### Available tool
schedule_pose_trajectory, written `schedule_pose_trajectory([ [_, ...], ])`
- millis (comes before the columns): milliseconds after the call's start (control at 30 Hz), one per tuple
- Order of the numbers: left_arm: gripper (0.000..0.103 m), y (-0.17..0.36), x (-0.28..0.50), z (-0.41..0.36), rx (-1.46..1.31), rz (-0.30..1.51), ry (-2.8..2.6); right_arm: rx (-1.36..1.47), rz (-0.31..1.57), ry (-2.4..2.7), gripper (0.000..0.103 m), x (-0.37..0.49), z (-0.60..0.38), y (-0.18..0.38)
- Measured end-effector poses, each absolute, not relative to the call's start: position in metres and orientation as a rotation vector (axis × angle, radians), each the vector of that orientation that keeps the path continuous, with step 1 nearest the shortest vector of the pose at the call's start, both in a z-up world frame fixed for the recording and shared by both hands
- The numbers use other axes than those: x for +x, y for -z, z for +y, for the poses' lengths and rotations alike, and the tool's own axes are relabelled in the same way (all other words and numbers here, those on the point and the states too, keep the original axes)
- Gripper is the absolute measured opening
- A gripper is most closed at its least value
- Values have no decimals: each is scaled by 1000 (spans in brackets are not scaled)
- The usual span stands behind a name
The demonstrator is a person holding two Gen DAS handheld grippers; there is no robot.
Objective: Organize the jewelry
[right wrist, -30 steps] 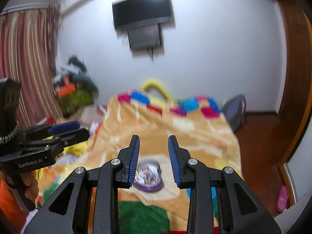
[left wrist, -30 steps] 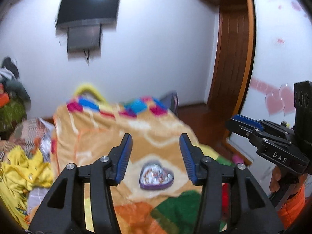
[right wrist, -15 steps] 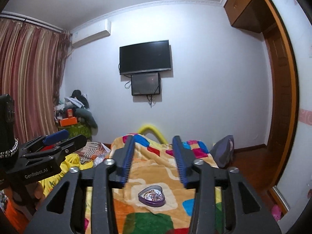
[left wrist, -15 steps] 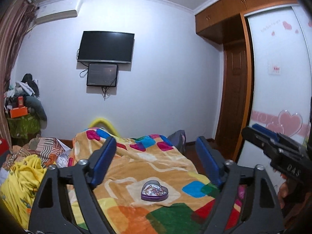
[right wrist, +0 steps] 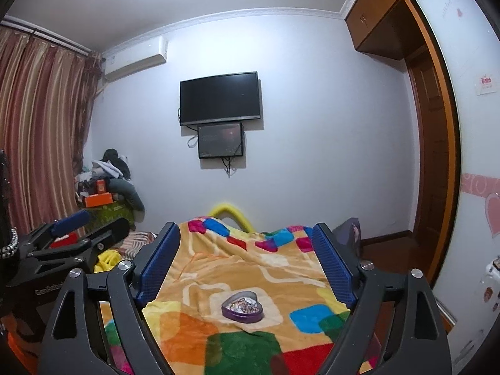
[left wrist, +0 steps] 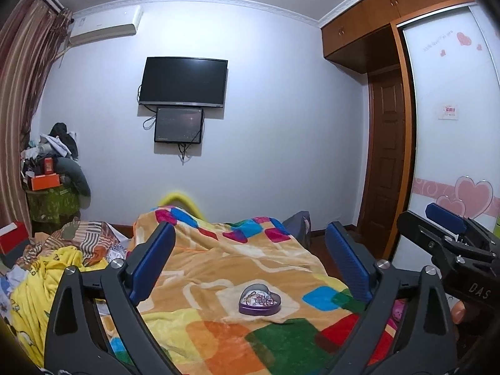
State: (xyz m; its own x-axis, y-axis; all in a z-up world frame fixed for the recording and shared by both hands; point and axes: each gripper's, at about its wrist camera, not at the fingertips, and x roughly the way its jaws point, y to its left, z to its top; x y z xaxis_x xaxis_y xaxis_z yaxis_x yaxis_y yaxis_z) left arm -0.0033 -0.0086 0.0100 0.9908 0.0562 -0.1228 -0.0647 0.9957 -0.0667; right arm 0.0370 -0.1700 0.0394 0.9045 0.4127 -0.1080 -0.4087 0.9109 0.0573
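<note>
A purple heart-shaped tin (left wrist: 260, 304) full of tangled jewelry lies on a colourful patchwork blanket (left wrist: 218, 265) on the bed. It also shows in the right wrist view (right wrist: 242, 307). My left gripper (left wrist: 250, 268) is wide open and empty, held well above and short of the tin. My right gripper (right wrist: 247, 268) is wide open and empty too, at a similar height. The right gripper also shows at the right edge of the left wrist view (left wrist: 450, 240). The left gripper shows at the left edge of the right wrist view (right wrist: 75, 234).
A yellow cloth and striped bedding (left wrist: 47, 268) are heaped left of the blanket. A cluttered green stand (left wrist: 51, 200) is by the striped curtain. A TV (left wrist: 182, 82) hangs on the far wall. A wooden door (left wrist: 384, 162) and a wardrobe with pink hearts (left wrist: 453, 156) are on the right.
Both grippers have opened wider and pulled up and back from the tin, which now looks smaller and farther. The view has tilted up to show the wall and ceiling.
</note>
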Motion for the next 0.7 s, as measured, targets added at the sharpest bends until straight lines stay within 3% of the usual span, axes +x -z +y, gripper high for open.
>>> schedule_pose_trajectory([
  [700, 97, -3, 4, -7, -73, 163, -62, 29, 160, -423, 84, 26, -182, -33],
])
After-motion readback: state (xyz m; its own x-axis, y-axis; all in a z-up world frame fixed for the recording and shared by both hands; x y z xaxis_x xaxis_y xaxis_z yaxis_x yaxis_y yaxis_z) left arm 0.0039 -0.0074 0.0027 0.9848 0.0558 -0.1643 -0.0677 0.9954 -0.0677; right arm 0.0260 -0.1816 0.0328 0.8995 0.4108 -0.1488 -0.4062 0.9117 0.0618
